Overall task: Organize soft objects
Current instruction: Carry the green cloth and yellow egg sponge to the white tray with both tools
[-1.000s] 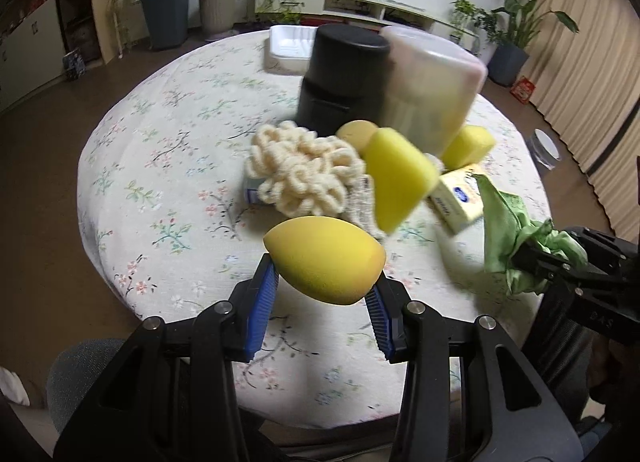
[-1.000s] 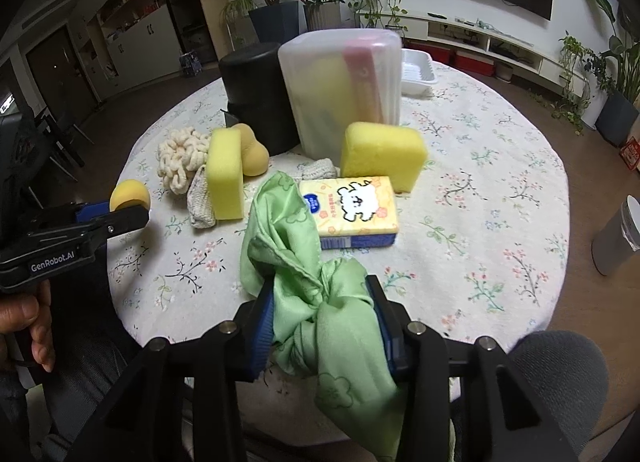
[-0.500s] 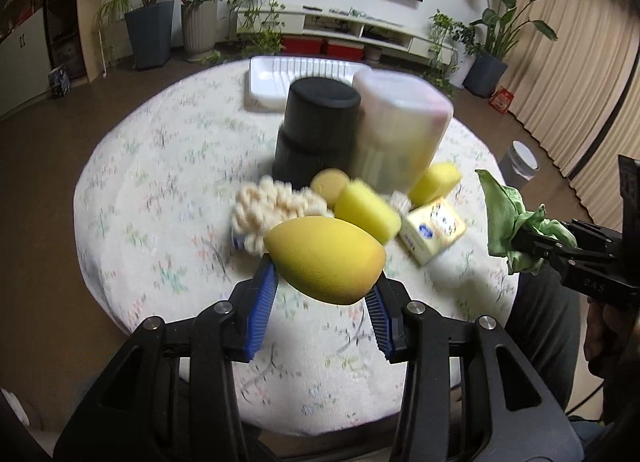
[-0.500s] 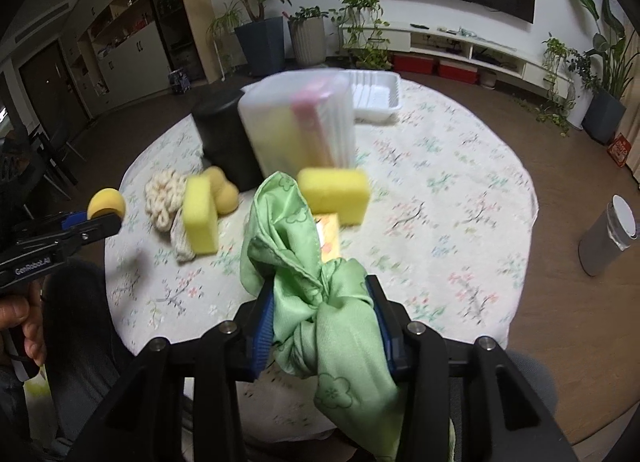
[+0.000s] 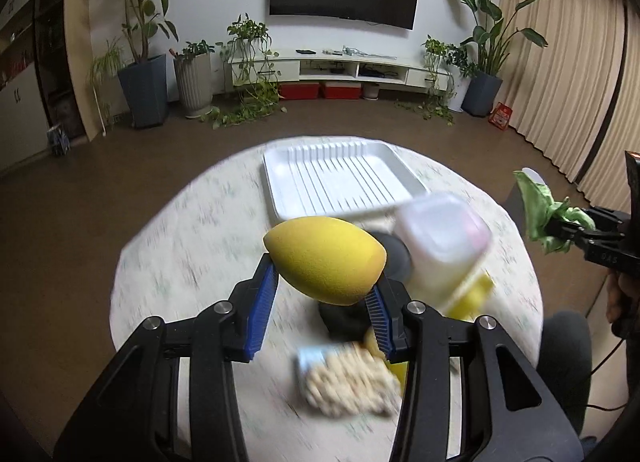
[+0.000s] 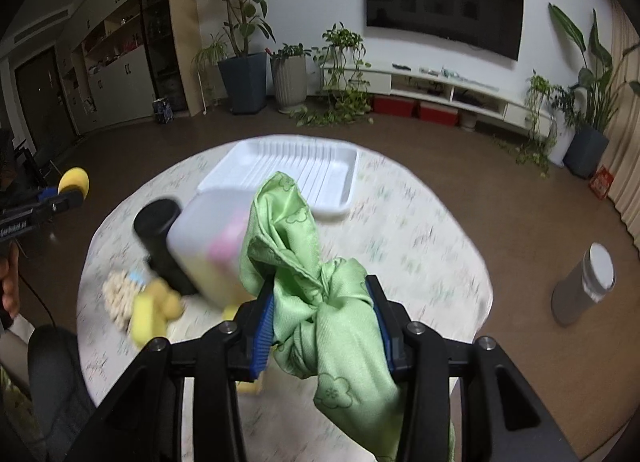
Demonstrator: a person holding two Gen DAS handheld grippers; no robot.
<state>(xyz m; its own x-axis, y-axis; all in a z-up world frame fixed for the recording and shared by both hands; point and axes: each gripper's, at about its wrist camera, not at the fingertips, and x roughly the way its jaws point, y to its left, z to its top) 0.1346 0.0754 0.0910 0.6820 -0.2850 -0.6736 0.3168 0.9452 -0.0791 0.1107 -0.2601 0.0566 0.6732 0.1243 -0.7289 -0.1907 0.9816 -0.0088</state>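
Note:
My left gripper [image 5: 322,302] is shut on a yellow egg-shaped sponge [image 5: 325,260] and holds it high above the round table [image 5: 180,246]. My right gripper [image 6: 324,326] is shut on a crumpled green cloth [image 6: 320,294], also high over the table. In the right wrist view the left gripper with the sponge [image 6: 73,181] is at far left; in the left wrist view the right gripper with the cloth [image 5: 548,218] is at far right. Below lie a cream loofah [image 5: 348,386], yellow sponges [image 6: 150,314], a black cylinder [image 6: 158,230] and a translucent lidded box [image 5: 440,246], all blurred.
A white ribbed tray [image 5: 336,178] sits at the table's far side. A grey can [image 6: 584,290] stands on the brown floor to the right. Potted plants, a low TV shelf and curtains line the room beyond.
Both grippers have risen well above the table and tilted up, still holding the sponge and the cloth. The table objects now look smaller and blurred, and the white tray is fully in view.

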